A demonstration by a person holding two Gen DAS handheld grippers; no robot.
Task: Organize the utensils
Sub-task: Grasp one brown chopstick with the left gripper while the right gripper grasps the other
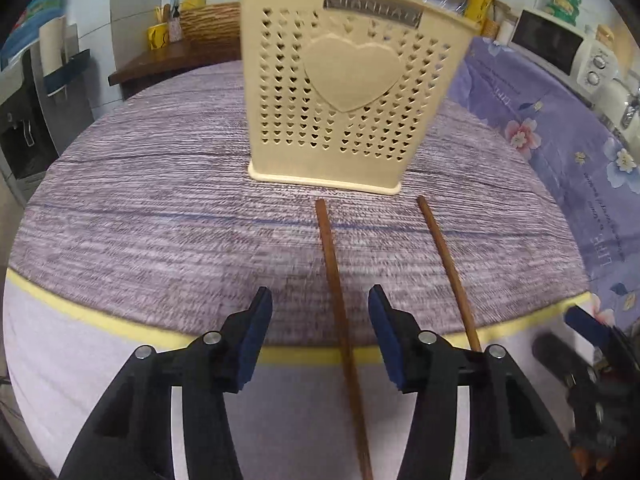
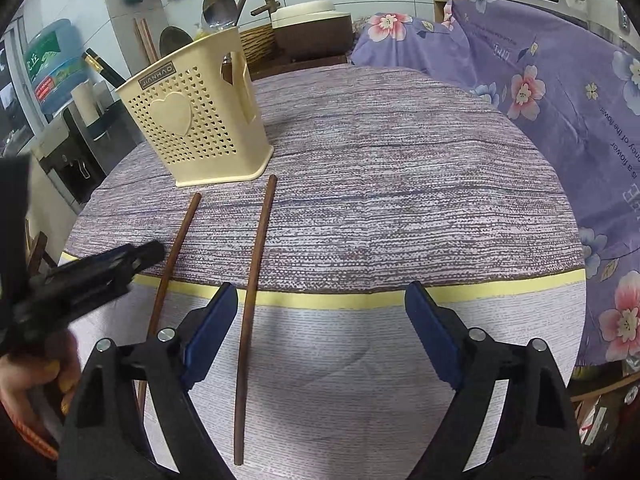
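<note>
A cream utensil holder point(image 1: 344, 104) with heart-shaped holes stands on the round table; it also shows in the right wrist view point(image 2: 196, 120). It holds spoons, a ladle and chopsticks. Two brown chopsticks lie flat in front of it. My left gripper point(image 1: 320, 312) is open, with one chopstick point(image 1: 338, 304) lying between its fingers and the other chopstick point(image 1: 448, 272) just outside its right finger. My right gripper point(image 2: 320, 304) is open above the table's near edge; the right-hand chopstick point(image 2: 256, 256) lies just inside its left finger, the left-hand chopstick point(image 2: 176, 248) outside it.
The table wears a purple woven cloth point(image 2: 380, 184) with a yellow stripe near the edge. A floral purple sheet point(image 2: 560, 92) covers furniture to the right. A microwave point(image 1: 560, 48) sits at far right, a water dispenser point(image 2: 52, 72) at the left.
</note>
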